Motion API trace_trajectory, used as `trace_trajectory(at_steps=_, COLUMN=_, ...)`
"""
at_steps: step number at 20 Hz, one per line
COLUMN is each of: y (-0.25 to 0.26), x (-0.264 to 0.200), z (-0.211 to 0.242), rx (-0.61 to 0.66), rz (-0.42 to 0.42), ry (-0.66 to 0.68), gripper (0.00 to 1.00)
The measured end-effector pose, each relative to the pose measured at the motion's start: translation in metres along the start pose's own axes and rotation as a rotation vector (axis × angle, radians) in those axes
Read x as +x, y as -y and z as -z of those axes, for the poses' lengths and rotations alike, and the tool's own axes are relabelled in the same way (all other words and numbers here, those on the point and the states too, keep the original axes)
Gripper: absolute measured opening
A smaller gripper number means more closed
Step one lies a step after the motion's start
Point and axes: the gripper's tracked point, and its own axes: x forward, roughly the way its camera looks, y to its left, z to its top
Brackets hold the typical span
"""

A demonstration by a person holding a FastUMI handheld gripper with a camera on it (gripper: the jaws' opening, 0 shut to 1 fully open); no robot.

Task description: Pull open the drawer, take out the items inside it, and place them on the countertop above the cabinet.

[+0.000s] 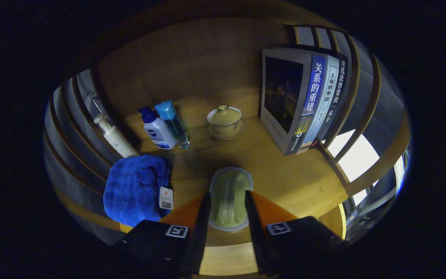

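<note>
My gripper [229,201] is shut on a small oval yellow-green item with a pale rim [229,190], which sits between the fingers and sticks out a little past their tips. It hangs over or just on the wooden countertop [285,174]; I cannot tell whether it touches the wood. Its shadow falls on the wood just ahead of it.
Left of the fingers lies a folded blue towel [136,190] with a tag. Beyond it stand a white pump bottle [114,135], a white bottle with a blue cap [156,130] and a clear blue bottle [173,122]. A lidded tea bowl [225,121] is straight ahead, upright books [304,100] to the right.
</note>
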Motion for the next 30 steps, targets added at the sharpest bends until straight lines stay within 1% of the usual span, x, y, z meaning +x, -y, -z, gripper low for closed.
trace_trajectory(at_steps=3, y=0.001, x=-0.011, z=0.004, rx=0.027, rz=-0.004, ry=0.045, gripper=0.79)
trace_trajectory(at_steps=4, y=0.003, x=-0.017, z=0.003, rx=0.037, rz=0.004, ry=0.068, gripper=0.91)
trace_trajectory(at_steps=6, y=0.003, x=-0.028, z=0.004, rx=0.048, rz=-0.006, ry=0.102, gripper=1.0)
trace_trajectory(at_steps=12, y=0.003, x=-0.069, z=0.01, rx=0.075, rz=-0.039, ry=0.191, gripper=0.99)
trace_trajectory(at_steps=15, y=0.007, x=-0.089, z=0.018, rx=0.065, rz=-0.053, ry=0.228, gripper=0.99)
trace_trajectory(at_steps=17, y=0.01, x=-0.106, z=0.025, rx=0.057, rz=-0.049, ry=0.268, gripper=0.99)
trace_trajectory(at_steps=19, y=0.015, x=-0.124, z=0.028, rx=0.03, rz=-0.035, ry=0.335, gripper=0.99)
trace_trajectory(at_steps=23, y=0.018, x=-0.149, z=0.048, rx=0.011, rz=-0.047, ry=0.415, gripper=0.99)
trace_trajectory(at_steps=27, y=0.035, x=-0.167, z=0.07, rx=-0.016, rz=-0.049, ry=0.506, gripper=0.99)
trace_trajectory(at_steps=30, y=0.044, x=-0.185, z=0.086, rx=-0.012, rz=-0.08, ry=0.578, gripper=0.99)
